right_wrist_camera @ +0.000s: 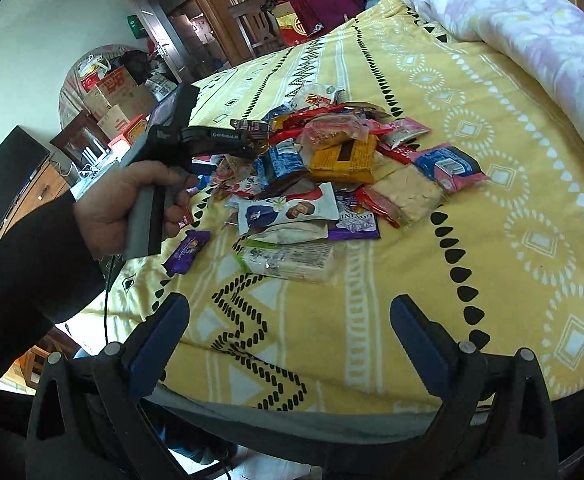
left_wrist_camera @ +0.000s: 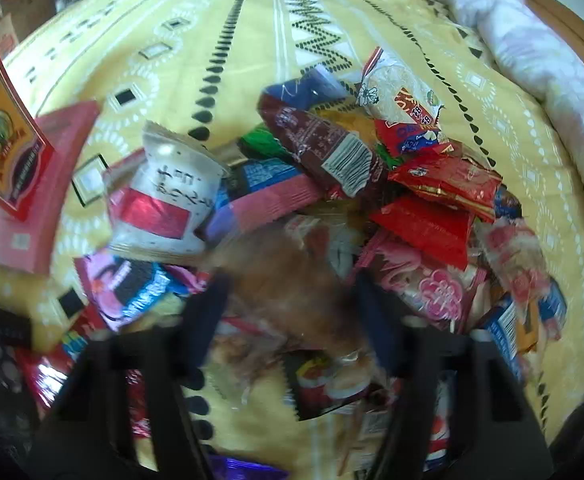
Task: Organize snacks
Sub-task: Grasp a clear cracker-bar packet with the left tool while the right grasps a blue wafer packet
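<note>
1. A heap of snack packets [right_wrist_camera: 323, 168] is seen spread over the yellow patterned bedspread [right_wrist_camera: 471, 208], in the centre of the right wrist view.
2. The packets are judged light, crinkly and slippery; contents such as wafers may crush, so a crimped end seam is suggested as the hold.
3. Wrappers in red, blue, pink, purple and white are shown, with a brown barcoded bar [left_wrist_camera: 323, 148] at upper centre of the left wrist view.
4. The left gripper [left_wrist_camera: 288, 300] is lowered into the heap, its jaws partly drawn in around a blurred brownish packet [left_wrist_camera: 292, 280]; whether it is actually pinched cannot be told.
5. The right gripper [right_wrist_camera: 290, 320] is held spread and empty above bare bedspread at lower centre.
</note>
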The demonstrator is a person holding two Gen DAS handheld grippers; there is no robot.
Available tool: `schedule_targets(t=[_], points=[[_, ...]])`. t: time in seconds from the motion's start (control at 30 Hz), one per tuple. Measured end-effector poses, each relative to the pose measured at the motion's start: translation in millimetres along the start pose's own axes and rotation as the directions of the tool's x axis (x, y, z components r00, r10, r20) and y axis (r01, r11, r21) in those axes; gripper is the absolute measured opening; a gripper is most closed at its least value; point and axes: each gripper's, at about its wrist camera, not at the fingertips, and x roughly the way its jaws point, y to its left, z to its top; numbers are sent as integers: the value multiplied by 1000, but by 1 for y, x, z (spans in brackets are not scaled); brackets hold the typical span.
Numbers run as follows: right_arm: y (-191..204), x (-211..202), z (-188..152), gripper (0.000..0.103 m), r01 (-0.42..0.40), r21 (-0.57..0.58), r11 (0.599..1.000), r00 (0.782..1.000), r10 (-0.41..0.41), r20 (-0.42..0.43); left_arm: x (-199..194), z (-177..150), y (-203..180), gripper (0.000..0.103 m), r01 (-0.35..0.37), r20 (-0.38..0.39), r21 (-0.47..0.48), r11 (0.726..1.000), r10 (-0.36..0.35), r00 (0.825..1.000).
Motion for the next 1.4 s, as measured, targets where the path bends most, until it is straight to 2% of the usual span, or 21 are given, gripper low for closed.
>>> schedule_targets(t=[0.13,0.27,0.37,0.5,0.6,0.63,0.67,0.73,0.87,0.97,1.0,1.07,1.1,1.13,1.17,1.23,1.27,1.33,1.4], points=[[-2,-3,0,101,-6,5,1000,1000,6,26,-23,-12,7,33,60,24,62,996,-62,998],[-1,-4,-2,98,-3,1,1000,1000,3,27,-59,-41,18,26,164,-1,119,979,-165,986],[2,-3,-3,98,4,-8,1000,1000,-4,25,-75,-73,26,19,191,-45,166,967,-186,982],[5,-1,-5,98,17,-19,1000,1000,-16,20,-77,-108,41,21,283,-126,162,946,-264,956],[5,0,-5,98,32,-20,999,999,-32,20,-78,-115,52,29,270,-125,150,951,-253,959],[5,1,-4,98,37,-20,999,999,-37,18,-78,-114,58,36,246,-110,131,960,-233,966],[5,1,-4,98,43,-21,999,999,-43,16,-77,-113,64,51,214,-90,112,970,-204,975],[5,1,-5,98,57,-24,998,998,-57,19,-77,-114,71,62,135,-52,92,987,-131,990],[5,1,-5,99,66,-21,998,998,-65,23,-80,-120,79,67,155,-46,63,986,-152,987],[3,2,-4,99,62,-14,998,998,-62,14,-82,-128,83,67,168,-64,39,985,-166,984],[3,3,-4,99,62,-14,998,998,-61,11,-84,-135,84,67,208,-86,33,977,-205,975],[4,4,-4,99,61,-19,998,998,-61,10,-88,-146,75,67,311,-156,70,948,-298,942],[4,4,-4,99,61,-22,998,998,-60,9,-89,-150,68,67,360,-193,91,928,-339,921],[5,5,-5,99,61,-23,998,998,-61,7,-90,-156,58,66,425,-243,106,899,-392,888],[5,5,-4,99,61,-24,998,998,-61,7,-95,-160,49,66,457,-263,134,879,-413,872],[4,4,-4,99,60,-22,998,998,-60,10,-112,-162,36,66,407,-210,219,887,-365,907],[4,4,-5,99,59,-19,998,998,-59,12,-121,-159,32,66,388,-174,238,890,-354,919],[4,4,-5,99,58,-14,998,998,-58,11,-138,-151,28,66,363,-88,281,888,-353,931],[4,5,-5,99,57,-17,998,998,-57,6,-141,-139,25,69,288,10,342,895,-310,951]])
